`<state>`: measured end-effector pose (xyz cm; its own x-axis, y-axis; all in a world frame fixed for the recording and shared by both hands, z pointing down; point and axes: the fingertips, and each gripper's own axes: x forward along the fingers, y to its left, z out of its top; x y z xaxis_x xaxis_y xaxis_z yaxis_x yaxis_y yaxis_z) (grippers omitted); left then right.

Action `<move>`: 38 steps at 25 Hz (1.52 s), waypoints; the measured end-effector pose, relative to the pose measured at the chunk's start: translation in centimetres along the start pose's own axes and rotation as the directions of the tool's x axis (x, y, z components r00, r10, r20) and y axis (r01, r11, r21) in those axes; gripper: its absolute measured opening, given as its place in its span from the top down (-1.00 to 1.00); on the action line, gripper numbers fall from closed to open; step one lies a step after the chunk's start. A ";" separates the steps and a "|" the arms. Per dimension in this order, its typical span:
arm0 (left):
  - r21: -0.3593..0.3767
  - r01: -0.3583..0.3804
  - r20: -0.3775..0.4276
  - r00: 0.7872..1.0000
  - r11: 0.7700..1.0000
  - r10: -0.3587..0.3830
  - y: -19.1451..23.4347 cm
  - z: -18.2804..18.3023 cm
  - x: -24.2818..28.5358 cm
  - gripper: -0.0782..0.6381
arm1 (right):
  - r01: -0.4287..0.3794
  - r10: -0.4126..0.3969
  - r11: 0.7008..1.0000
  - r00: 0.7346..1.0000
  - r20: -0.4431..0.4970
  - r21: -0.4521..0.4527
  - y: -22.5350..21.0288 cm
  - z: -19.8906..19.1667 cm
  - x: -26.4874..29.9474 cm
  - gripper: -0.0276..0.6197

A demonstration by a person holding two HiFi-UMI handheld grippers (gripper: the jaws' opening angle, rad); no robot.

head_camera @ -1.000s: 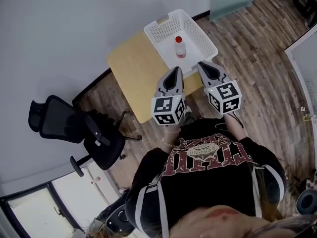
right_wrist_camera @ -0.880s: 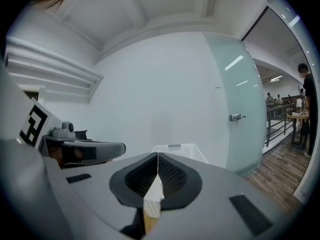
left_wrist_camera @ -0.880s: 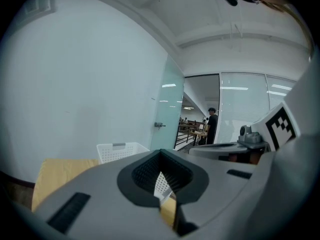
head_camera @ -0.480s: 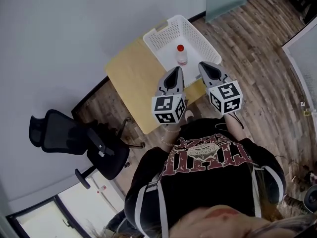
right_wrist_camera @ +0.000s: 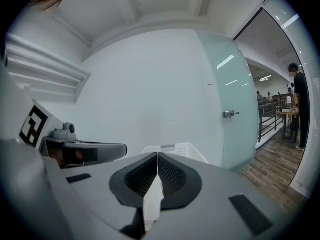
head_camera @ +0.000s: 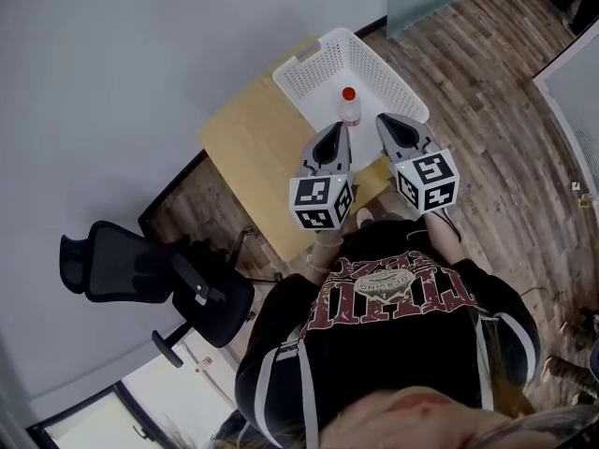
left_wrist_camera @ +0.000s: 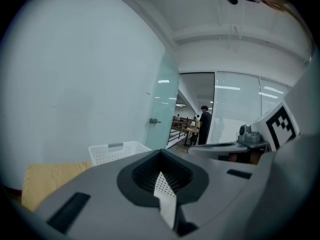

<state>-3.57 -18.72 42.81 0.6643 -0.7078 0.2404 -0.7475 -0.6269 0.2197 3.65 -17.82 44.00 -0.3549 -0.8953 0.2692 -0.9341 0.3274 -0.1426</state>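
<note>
Leftmost, a black swivel office chair stands apart from the light wooden table. Over the table's near edge hovers the left gripper, jaws pressed together on nothing. Just beyond it, a small clear bottle with a red cap stands upright inside the white perforated plastic basket. The right gripper, jaws likewise closed and empty, hangs alongside

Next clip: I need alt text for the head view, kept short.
Seen from above, a person holds the left gripper and right gripper side by side, both shut, over the near edge of a small wooden table. Just beyond them a white basket holds a red-capped bottle; a black office chair stands left.
</note>
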 end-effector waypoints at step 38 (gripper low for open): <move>0.004 -0.096 -0.180 0.979 0.995 0.095 3.7 -2.7 9.0 0.64 | -0.084 0.083 0.996 0.990 -0.117 -0.004 -5.9 -0.1 5.9 0.86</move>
<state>-0.33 -26.50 48.30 0.5800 -0.6939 0.4266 -0.8079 -0.5572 0.1920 7.08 -25.04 46.58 -0.4334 -0.8236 0.3660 -0.9011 0.4028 -0.1605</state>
